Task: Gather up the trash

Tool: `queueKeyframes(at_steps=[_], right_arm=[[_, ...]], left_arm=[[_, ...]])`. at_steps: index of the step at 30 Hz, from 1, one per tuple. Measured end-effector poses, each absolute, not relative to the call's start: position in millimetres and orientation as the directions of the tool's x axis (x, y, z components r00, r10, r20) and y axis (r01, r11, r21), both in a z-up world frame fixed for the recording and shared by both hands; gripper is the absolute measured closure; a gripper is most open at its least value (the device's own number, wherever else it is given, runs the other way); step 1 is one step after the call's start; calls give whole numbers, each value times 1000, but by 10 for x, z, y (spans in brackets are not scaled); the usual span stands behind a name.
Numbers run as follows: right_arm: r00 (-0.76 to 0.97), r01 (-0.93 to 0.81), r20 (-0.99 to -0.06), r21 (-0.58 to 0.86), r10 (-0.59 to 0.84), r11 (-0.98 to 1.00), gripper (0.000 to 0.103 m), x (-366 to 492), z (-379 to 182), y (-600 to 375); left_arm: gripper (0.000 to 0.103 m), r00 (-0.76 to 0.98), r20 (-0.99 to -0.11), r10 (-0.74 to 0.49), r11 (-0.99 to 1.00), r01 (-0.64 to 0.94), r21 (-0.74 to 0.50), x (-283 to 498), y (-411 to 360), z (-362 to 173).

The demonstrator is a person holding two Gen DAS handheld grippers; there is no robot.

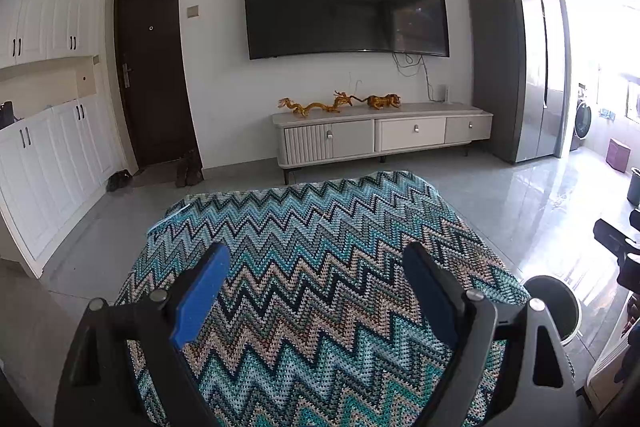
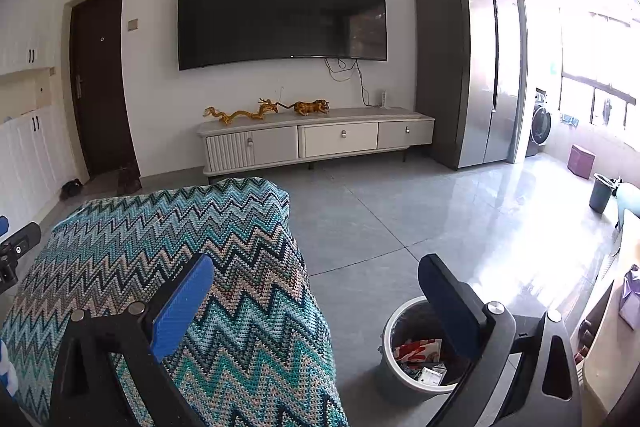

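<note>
White wall (image 2: 160, 99) straight ahead at twelve o'clock, hung with a large dark television (image 2: 280, 7), cables trailing below its right corner. Beneath it a low pale media cabinet (image 2: 316, 141) on dark legs, topped with golden dragon and tiger figurines (image 2: 268, 111). At ten o'clock a dark brown door (image 2: 98, 79), shoes on the floor beside it, and white panelled cupboards (image 1: 52, 155) further left. At one o'clock a tall steel refrigerator (image 2: 476, 67). At two o'clock bright windows (image 2: 592, 59), glare across grey glossy floor tiles (image 2: 400, 219), a washing machine (image 2: 540, 123) and a purple box (image 2: 581, 161).
</note>
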State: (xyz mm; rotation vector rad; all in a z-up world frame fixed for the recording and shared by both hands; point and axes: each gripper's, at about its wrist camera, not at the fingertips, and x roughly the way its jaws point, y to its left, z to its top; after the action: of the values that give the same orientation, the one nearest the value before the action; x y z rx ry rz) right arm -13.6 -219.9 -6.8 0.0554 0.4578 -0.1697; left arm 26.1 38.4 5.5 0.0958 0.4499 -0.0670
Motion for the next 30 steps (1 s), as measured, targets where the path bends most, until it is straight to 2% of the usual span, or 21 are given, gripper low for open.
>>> queueKeyframes(at_steps=[11, 30], right_arm=[[883, 173, -443, 5, -153, 985, 0, -92, -84, -2198], [877, 177, -454, 3, -156, 984, 0, -40, -141, -2239]], left_arm=[[15, 905, -423, -41, 991, 91, 98, 272, 286, 42], [15, 892, -448, -61, 989, 115, 94, 340, 242, -18]])
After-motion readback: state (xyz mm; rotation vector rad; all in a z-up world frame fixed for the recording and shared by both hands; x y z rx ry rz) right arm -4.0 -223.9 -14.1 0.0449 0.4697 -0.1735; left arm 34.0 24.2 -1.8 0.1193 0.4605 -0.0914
